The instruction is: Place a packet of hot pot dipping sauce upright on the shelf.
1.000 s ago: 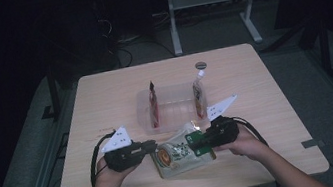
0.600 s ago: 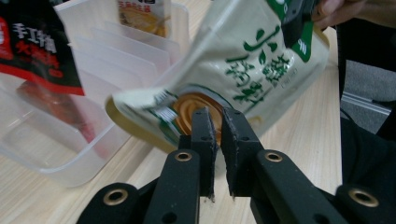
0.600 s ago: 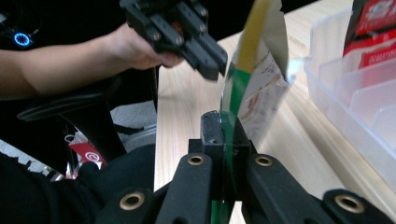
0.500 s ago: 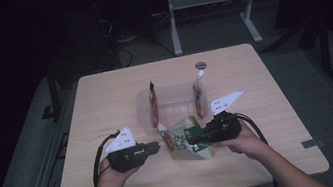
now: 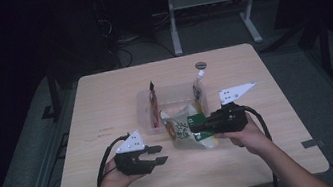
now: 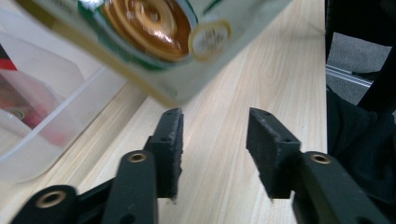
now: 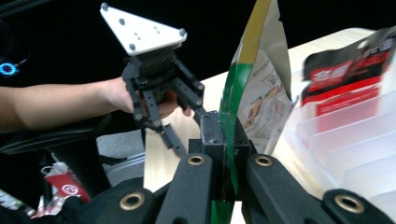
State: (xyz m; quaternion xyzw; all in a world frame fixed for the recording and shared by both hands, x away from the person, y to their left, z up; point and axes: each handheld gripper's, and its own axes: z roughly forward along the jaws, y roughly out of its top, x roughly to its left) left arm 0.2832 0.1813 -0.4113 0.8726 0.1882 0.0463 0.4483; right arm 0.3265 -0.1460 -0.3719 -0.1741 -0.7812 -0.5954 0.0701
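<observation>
Looking like lab recording space: lone wooden table sitting amid dark surroundings, cables trailing at 11 o'clock, metal stand at 12.

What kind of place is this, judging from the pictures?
Probably a lab or recording room, not a home: a bare wooden table under a light in a dark room, cables on the floor, and a metal stand behind.

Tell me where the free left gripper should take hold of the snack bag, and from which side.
Best bet: the snack bag hangs tilted off the table, pinched at its green edge by the right gripper. The left gripper, whose jaws have just been opening with nothing between them, should come from the bag's left and pinch the flat seam at the opposite edge.
</observation>
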